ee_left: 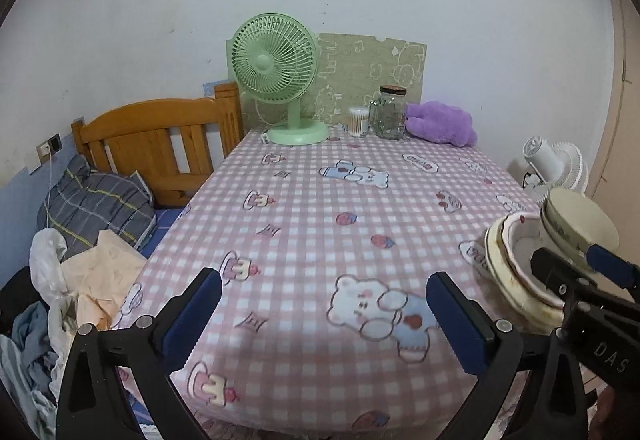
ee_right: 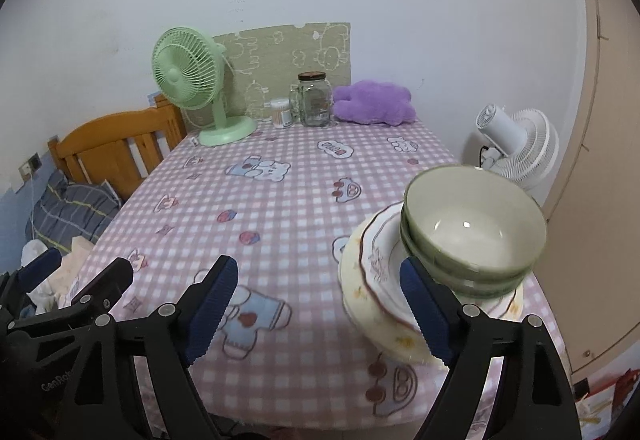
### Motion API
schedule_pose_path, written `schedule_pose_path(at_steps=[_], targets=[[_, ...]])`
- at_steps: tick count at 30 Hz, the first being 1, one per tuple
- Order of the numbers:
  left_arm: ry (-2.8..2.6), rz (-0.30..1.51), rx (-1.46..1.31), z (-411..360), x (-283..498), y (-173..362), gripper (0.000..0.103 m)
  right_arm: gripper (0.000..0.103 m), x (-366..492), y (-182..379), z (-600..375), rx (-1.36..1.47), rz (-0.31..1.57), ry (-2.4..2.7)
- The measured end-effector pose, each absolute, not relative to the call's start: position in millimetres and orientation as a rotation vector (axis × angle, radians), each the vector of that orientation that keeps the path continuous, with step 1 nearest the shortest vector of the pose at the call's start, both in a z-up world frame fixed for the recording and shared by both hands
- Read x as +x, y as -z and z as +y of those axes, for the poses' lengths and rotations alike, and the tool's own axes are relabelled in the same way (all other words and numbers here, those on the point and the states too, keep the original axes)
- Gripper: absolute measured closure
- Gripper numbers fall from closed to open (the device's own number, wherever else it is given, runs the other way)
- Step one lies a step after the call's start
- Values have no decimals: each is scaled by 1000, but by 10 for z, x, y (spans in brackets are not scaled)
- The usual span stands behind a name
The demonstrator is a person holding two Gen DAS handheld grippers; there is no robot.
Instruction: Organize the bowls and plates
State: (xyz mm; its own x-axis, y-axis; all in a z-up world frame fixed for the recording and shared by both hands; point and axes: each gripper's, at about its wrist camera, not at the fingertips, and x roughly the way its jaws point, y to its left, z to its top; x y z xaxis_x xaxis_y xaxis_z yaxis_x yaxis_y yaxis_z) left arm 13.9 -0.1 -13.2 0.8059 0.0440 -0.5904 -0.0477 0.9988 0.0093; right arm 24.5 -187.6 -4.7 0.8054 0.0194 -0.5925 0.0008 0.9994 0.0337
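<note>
A stack of dishes stands at the table's front right: two nested green bowls (ee_right: 472, 228) on a white brown-rimmed plate (ee_right: 376, 252), which lies on a larger cream plate (ee_right: 356, 296). My right gripper (ee_right: 320, 292) is open and empty over the checked cloth. Its right finger (ee_right: 424, 304) is just in front of the stack's left side. In the left wrist view the stack (ee_left: 512, 280) is at the far right, with the right gripper (ee_left: 572, 260) beside it. My left gripper (ee_left: 324, 304) is open and empty above the table's front middle.
The pink checked table (ee_left: 320, 200) carries a green fan (ee_left: 276, 68), a glass jar (ee_left: 390, 112), a small swab box (ee_left: 358, 120) and a purple plush (ee_left: 440, 124) along the back wall. A wooden bed (ee_left: 160, 136) with clothes lies left. A white fan (ee_right: 516, 144) stands right.
</note>
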Motion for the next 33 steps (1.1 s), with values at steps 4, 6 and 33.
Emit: schedule_pose_path(at_steps=[4, 6, 33], targets=[[-36, 608, -6, -2, 40, 137, 0, 18, 116, 62, -1866, 37, 616, -1], [-27, 596, -6, -20, -1, 126, 0, 18, 56, 46, -1883, 41, 602, 9], [-10, 555, -9, -105, -131, 8, 0, 17, -123, -56, -2004, 48, 558, 27]])
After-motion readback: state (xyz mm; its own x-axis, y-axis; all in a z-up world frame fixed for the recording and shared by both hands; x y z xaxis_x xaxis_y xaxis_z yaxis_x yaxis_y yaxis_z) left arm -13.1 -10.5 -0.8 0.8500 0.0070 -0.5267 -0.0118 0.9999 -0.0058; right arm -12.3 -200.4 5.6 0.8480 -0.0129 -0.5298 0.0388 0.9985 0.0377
